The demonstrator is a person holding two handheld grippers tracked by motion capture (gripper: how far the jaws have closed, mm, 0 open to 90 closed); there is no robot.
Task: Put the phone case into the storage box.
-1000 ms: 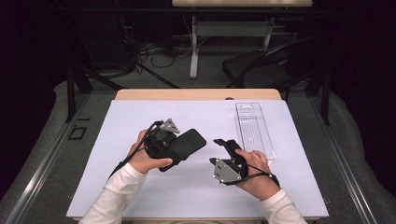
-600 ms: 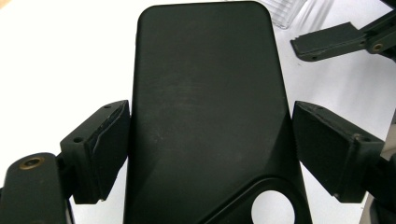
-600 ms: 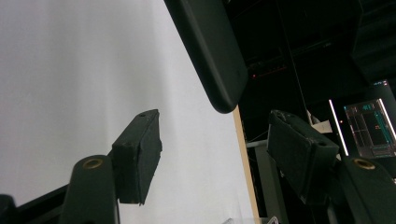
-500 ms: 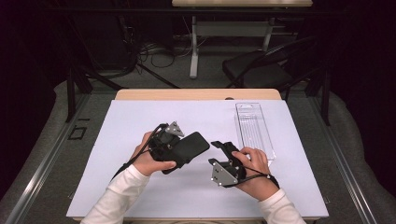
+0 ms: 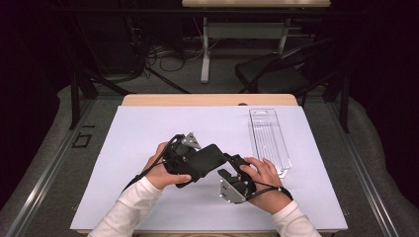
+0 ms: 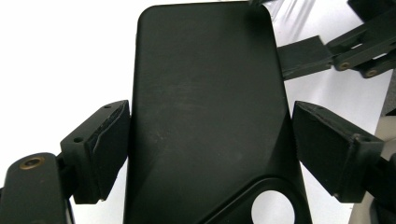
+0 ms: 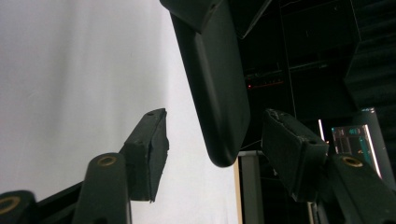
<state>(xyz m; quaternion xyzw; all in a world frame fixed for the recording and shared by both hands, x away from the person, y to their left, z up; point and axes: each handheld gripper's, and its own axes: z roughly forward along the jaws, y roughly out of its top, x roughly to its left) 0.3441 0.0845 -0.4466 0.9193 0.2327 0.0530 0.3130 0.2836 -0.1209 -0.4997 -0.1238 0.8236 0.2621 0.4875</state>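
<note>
A black phone case [image 5: 207, 159] hangs above the white mat, held across its width by my left gripper [image 5: 197, 165]. In the left gripper view both pads press its long edges, and the camera cut-out [image 6: 273, 207] lies near the bottom. My left gripper [image 6: 212, 144] is shut on it. My right gripper [image 5: 230, 167] sits at the case's right end. In the right gripper view the rounded end of the case [image 7: 219, 93] stands between the fingers [image 7: 152, 140] with a gap on each side. My right gripper [image 7: 219, 140] has just been closing and is open, not touching the case.
A clear plastic tray [image 5: 269, 140] lies on the white mat [image 5: 148, 128] at the right, just beyond my right hand. The wooden table edge [image 5: 207, 100] runs along the back. A dark chair [image 5: 276, 74] and cables stand on the floor behind.
My right gripper has moved left up to the end of the case, and its jaws have narrowed around it. The left gripper still holds the case, shifted slightly toward the right hand.
</note>
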